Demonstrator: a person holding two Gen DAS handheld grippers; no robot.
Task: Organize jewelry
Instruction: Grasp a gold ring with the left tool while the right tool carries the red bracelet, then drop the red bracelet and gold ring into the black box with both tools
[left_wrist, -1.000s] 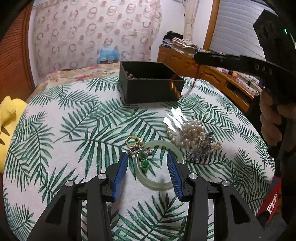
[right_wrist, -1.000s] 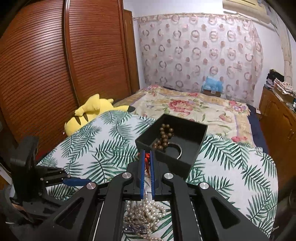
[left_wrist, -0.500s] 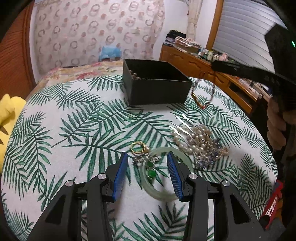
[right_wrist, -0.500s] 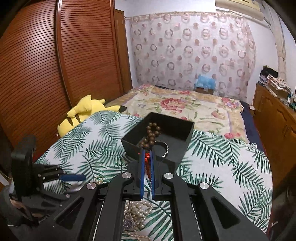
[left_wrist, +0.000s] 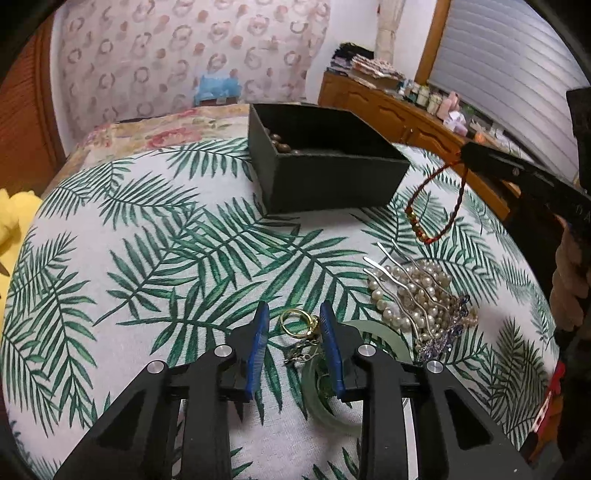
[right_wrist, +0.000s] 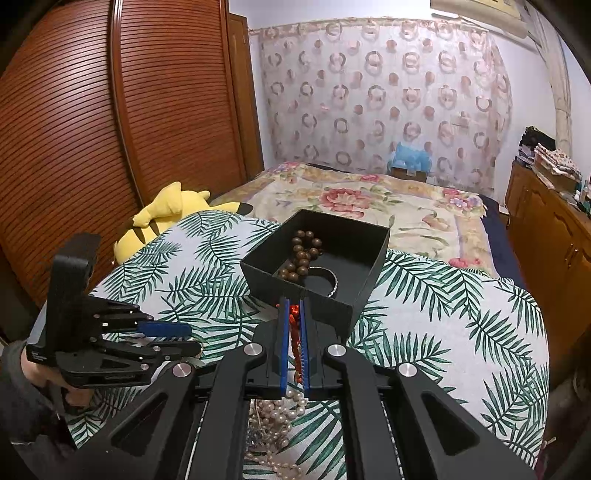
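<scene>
Two grippers over a palm-leaf table (left_wrist: 147, 258). Left wrist view, left to right: left gripper (left_wrist: 295, 345) at lower centre, blue pads spread, straddling a gold ring (left_wrist: 297, 322) lying on the cloth; small chain pieces just below it. Pale green bangle (left_wrist: 314, 402) lies partly under the right-hand pad. Black box (left_wrist: 332, 177) at upper centre, brown wooden beads (right_wrist: 303, 254) inside. Pearl pile with a silver hair comb (left_wrist: 417, 295) at right of centre. Right gripper (right_wrist: 294, 325) enters from the upper right, pressed together on a red cord bracelet (left_wrist: 436, 206) that hangs in the air, right of the box and above the pearls.
</scene>
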